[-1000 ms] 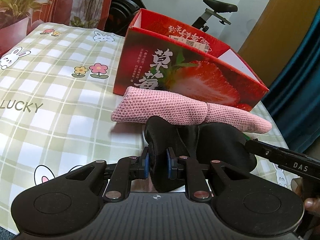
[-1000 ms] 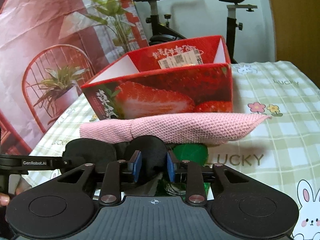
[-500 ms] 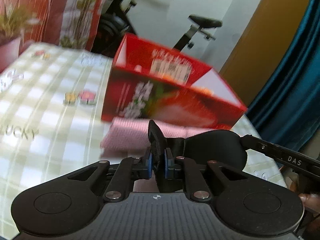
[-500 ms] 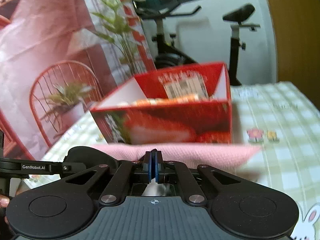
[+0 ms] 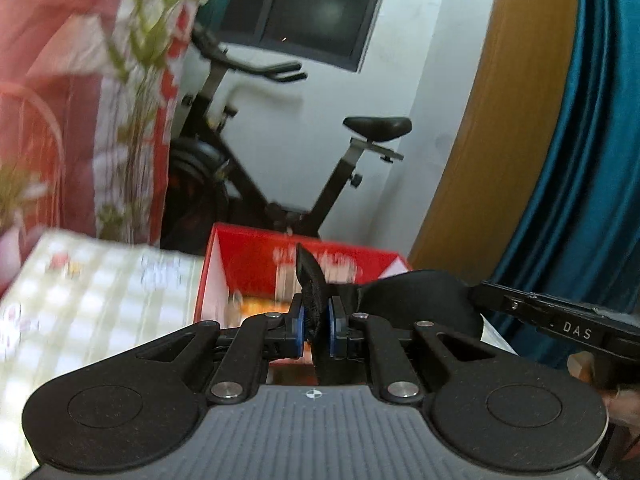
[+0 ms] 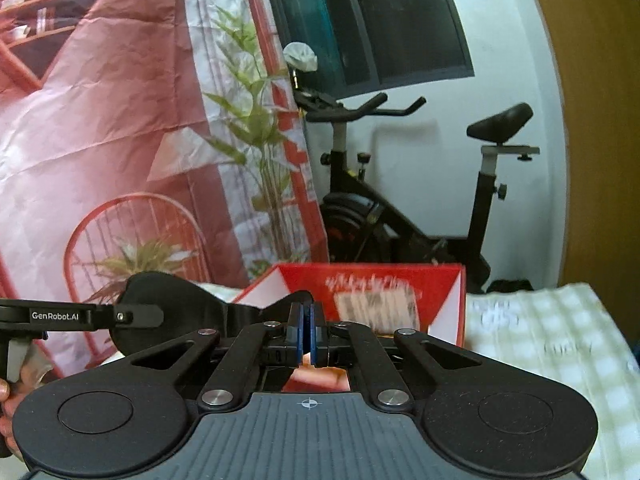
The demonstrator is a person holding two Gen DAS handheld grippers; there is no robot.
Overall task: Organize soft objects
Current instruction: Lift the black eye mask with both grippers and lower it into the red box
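Red box (image 5: 256, 264) open-topped, contents blurred orange. Left tool (image 5: 315, 326) and right tool (image 6: 307, 330) both clenched on black eye mask (image 5: 416, 300).

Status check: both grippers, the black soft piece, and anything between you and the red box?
Left gripper shut on black soft piece. Right gripper shut on its other end. Red box ahead, open. Nothing in the way.

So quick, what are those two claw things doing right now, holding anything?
Left gripper: closed on one end of the soft black padded eye mask.
Right gripper: fingers closed, pinching the mask's other end.
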